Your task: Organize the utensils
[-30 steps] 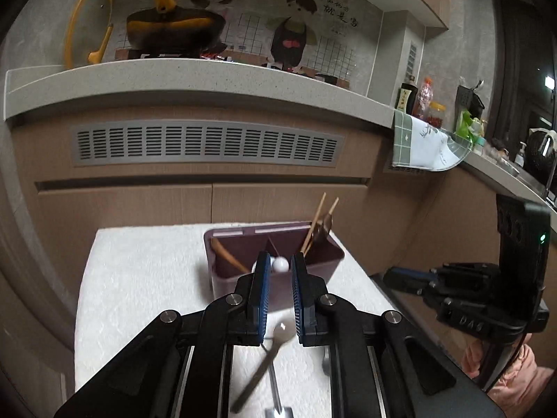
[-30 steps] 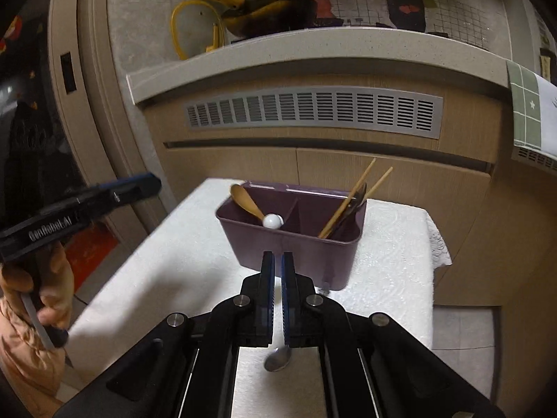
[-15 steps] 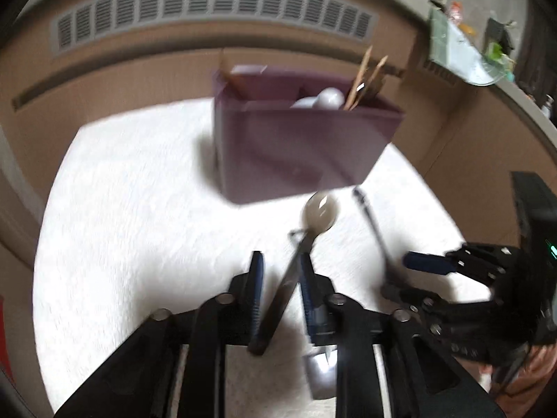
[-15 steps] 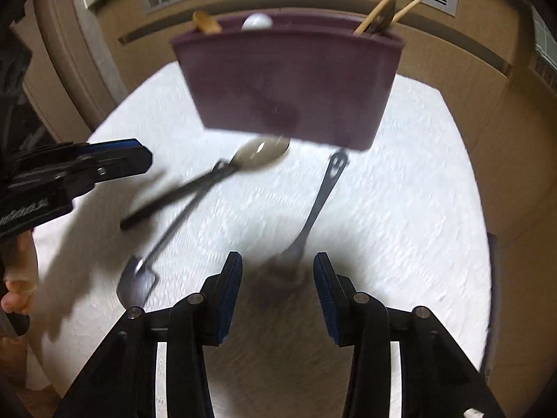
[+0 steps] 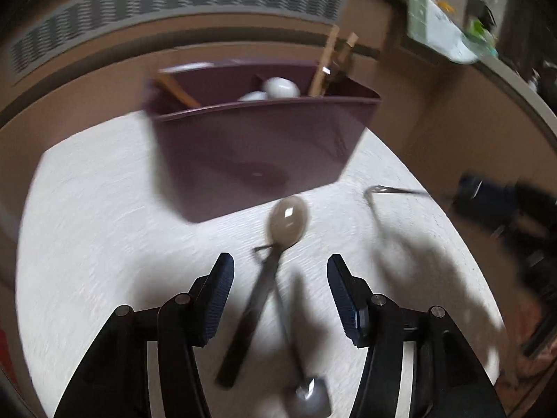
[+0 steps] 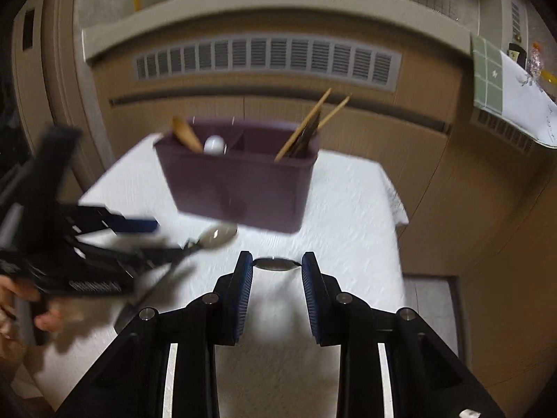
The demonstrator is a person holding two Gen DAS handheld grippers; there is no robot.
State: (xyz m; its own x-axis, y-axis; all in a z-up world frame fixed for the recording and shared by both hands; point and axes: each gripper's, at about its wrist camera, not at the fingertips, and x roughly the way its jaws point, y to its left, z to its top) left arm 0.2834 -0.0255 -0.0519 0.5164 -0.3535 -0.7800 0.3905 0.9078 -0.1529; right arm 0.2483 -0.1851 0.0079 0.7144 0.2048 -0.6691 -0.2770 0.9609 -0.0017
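A purple utensil caddy (image 5: pixel 257 146) stands on the white tablecloth (image 5: pixel 87 216), holding chopsticks (image 5: pixel 330 59), a wooden spoon (image 5: pixel 177 90) and white spoons (image 5: pixel 280 87). My left gripper (image 5: pixel 280 275) is open above a dark-handled spoon (image 5: pixel 285 221), which crosses a thin metal utensil (image 5: pixel 306 393). A fork (image 5: pixel 374 205) lies to the right. My right gripper (image 6: pixel 273 271) is open, with the fork's end (image 6: pixel 275 264) between its fingertips. The caddy (image 6: pixel 240 188) and spoon (image 6: pixel 216 235) also show in the right wrist view.
A brown cabinet front with a grey vent (image 6: pixel 264 61) rises behind the table. A counter with a green-checked cloth (image 6: pixel 501 83) is at the right. The table's right edge (image 6: pixel 393 195) drops to the floor.
Both grippers dropped toward the table from above the caddy and opened wide. The left one now straddles the spoon handle; the right one has closed in on the fork.
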